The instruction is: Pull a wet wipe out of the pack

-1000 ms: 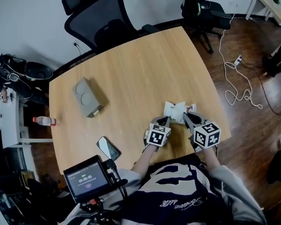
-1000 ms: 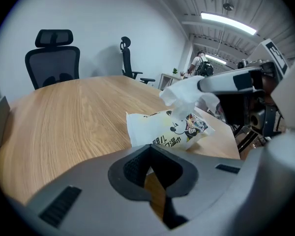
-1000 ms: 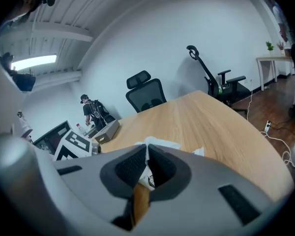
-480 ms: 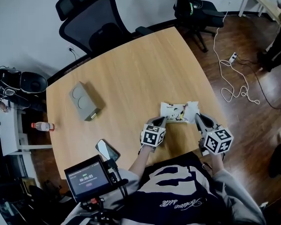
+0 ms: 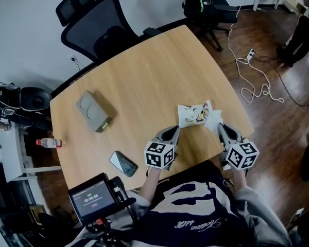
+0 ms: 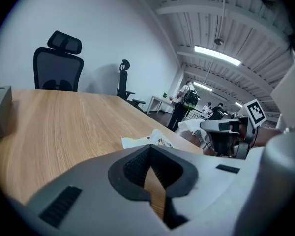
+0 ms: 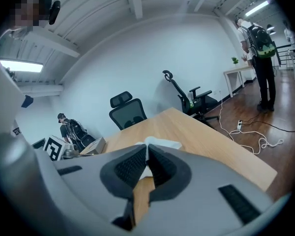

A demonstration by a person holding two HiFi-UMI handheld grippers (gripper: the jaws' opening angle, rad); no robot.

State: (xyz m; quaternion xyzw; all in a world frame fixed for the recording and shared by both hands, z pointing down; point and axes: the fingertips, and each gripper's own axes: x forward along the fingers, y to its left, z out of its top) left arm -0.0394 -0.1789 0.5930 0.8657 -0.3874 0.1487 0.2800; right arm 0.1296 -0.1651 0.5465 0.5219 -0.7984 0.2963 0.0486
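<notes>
head view: the wipe pack [image 5: 193,113] lies flat on the wooden table [image 5: 144,76], near the table's front right edge. just right of the pack, a white wet wipe [image 5: 212,118] sticks out from the tips of the right gripper [image 5: 219,126]. the wipe's edge meets the pack's right corner in this view, and i cannot tell whether the two are joined. the left gripper [image 5: 174,129] hangs just in front of the pack, a little to its left, clear of it. far left of the pack sits a grey box [image 5: 95,108]. a phone [image 5: 123,163] lies left of the pack and nearer the person. a small bottle [image 5: 48,143] stands off the table, well left of the pack. behind the pack, across the table, is a black office chair [image 5: 100,30]. a white cable [image 5: 257,89] lies on the floor to the pack's right.

left gripper view: the jaws of the left gripper [image 6: 148,147] are closed tip to tip with nothing between them. only bare table shows through the gap lower down. the pack [image 6: 142,140] lies just beyond the tips. the other gripper shows to the pack's right with the white wipe at its end.

right gripper view: the jaws of the right gripper [image 7: 146,149] are pressed together on the wipe [image 7: 160,142]. the wipe runs down between the ribbed pads and sticks out as a white fold past the tips.
</notes>
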